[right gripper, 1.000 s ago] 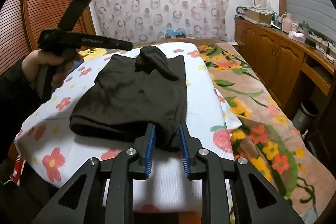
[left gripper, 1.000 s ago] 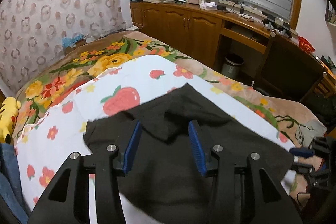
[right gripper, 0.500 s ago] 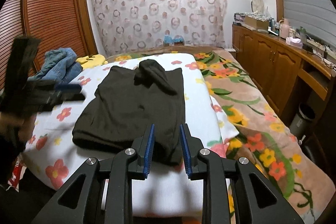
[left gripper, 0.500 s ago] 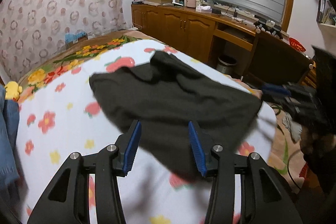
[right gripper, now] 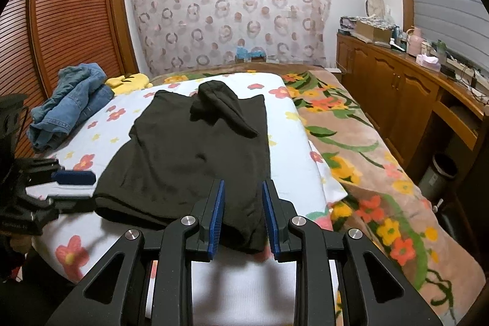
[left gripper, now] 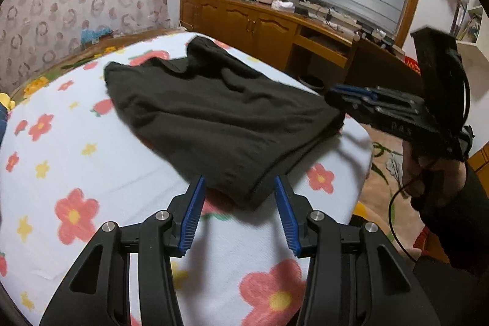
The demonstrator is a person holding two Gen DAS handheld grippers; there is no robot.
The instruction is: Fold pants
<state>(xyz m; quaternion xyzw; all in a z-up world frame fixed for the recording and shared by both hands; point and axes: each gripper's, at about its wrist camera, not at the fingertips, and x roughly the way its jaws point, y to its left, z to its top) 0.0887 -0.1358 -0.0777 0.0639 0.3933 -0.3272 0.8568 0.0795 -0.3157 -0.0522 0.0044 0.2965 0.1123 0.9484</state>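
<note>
The black pants (left gripper: 214, 112) lie folded flat on the white flowered sheet (left gripper: 76, 173), with a bunched lump at their far end (right gripper: 220, 106). My left gripper (left gripper: 238, 200) is open and empty, with the pants' near corner just in front of its fingertips. My right gripper (right gripper: 243, 203) is open with a narrower gap, and the near edge of the pants (right gripper: 195, 161) lies between and just beyond its blue pads. It holds nothing. Each gripper shows in the other's view: the right one (left gripper: 354, 95) and the left one (right gripper: 73, 177).
A pile of blue jeans (right gripper: 70, 103) and a yellow plush toy (right gripper: 128, 80) lie at the bed's far left. A flowered brown blanket (right gripper: 351, 142) covers the bed's right side. A wooden cabinet (right gripper: 397, 87) and a bin (right gripper: 440, 173) stand beyond it.
The left gripper has drawn back from over the pants to their near corner. The right gripper has let go of the pants' edge, opened a little and pulled back.
</note>
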